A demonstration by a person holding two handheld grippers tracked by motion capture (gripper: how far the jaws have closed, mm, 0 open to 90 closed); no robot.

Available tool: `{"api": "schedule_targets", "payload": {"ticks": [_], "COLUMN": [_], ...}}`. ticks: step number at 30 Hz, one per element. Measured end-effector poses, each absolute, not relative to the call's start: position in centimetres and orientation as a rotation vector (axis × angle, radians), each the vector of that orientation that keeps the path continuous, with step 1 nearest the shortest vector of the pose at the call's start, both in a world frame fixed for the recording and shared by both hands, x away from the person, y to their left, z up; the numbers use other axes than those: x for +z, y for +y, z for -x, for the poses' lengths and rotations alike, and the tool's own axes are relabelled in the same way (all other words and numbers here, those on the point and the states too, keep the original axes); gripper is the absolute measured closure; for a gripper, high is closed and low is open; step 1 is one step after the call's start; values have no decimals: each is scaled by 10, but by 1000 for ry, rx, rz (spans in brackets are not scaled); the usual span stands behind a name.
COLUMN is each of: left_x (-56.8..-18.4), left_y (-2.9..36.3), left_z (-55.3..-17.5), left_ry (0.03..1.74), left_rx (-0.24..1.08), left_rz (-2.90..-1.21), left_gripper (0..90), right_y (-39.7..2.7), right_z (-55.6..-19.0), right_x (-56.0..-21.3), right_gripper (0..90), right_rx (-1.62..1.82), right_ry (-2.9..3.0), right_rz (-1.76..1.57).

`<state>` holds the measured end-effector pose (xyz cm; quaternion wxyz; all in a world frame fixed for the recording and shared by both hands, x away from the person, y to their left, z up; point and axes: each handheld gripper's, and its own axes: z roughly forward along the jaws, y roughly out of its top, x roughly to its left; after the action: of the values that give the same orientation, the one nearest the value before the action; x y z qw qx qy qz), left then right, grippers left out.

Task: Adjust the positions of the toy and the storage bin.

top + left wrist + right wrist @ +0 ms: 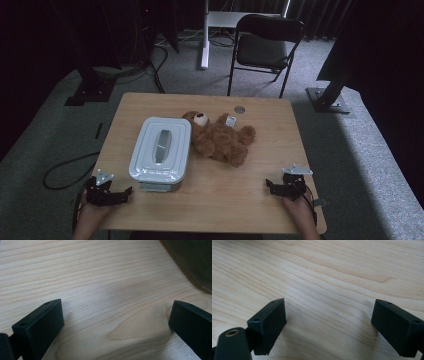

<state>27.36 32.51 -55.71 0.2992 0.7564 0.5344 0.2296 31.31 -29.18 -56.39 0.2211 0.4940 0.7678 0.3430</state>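
A pale grey lidded box [160,148] with a handle on its lid sits left of centre on the wooden table [225,190]. A brown teddy bear [220,136] lies on its back just right of the box, touching its side. My left gripper [125,192] rests at the table's front left corner, jaws pointing right, open with only bare wood between them [115,315]. My right gripper [270,186] rests near the front right, jaws pointing left, open over bare wood [329,315]. Both are well apart from the box and the bear.
A small grey disc [239,109] is set in the table near its far edge. Beyond the table stand a dark folding chair [265,47] and a white post [204,35] on carpet. A dark corner [192,262] of the box shows in the left gripper view.
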Motion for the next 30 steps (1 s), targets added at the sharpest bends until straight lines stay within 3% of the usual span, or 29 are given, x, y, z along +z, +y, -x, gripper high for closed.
{"api": "schedule_targets", "payload": {"ticks": [15,30], "left_x": [-557,-558], "left_y": [326,326], "left_z": [-275,-276], "left_ry": [1420,1429], "left_rx": [616,618], "left_rz": [-2003,-1995], "left_gripper": [6,6], "right_y": [-288,-265], "right_z": [-323,-341], "right_x": [-558,-526], "right_gripper": [116,120], "right_rx": [959,1060], "right_ry": [2195,2226], "right_rz": [-1366,-1289]}}
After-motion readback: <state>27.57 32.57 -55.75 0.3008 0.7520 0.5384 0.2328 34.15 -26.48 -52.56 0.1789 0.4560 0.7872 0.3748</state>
